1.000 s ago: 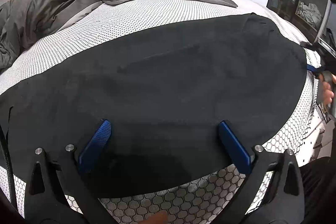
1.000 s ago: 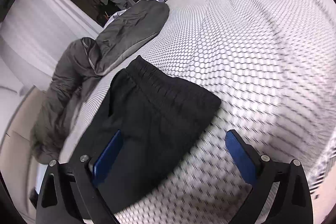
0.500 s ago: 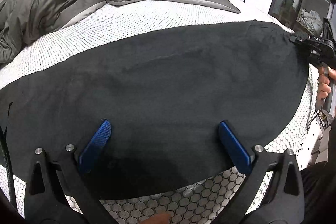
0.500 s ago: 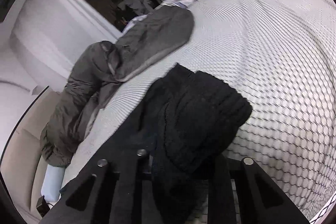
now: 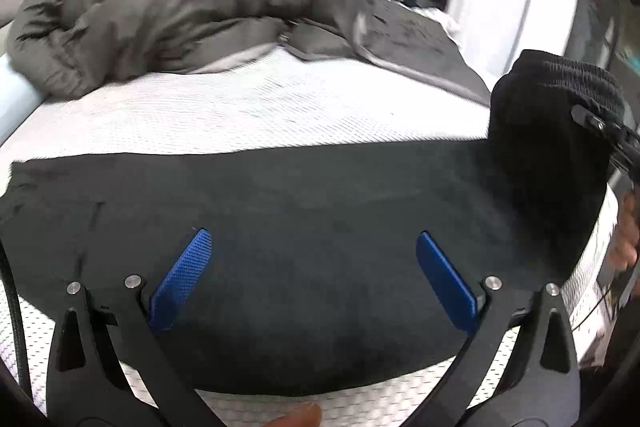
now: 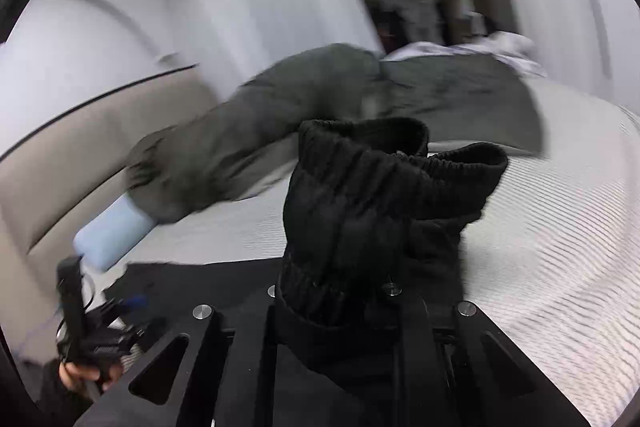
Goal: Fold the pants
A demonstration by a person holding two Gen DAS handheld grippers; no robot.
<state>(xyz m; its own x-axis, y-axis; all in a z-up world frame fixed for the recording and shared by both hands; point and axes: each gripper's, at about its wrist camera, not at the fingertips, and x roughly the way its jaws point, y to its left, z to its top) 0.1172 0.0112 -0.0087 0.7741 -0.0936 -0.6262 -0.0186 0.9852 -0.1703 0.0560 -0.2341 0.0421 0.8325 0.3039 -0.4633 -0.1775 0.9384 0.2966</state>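
bed [image 5: 280,107] under black pants [image 5: 320,219]; right gripper [image 6: 340,311] clamps waistband [image 6: 400,167].

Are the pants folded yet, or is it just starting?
Just starting. Done: the black pants lie spread flat on the bed. In hand: the right tool is shut on the waistband end and holds it up off the bed. The left tool is open above the fabric. Left: every fold.

Matt black cloth pants [image 5: 320,211]; textured mattress [image 5: 240,115].
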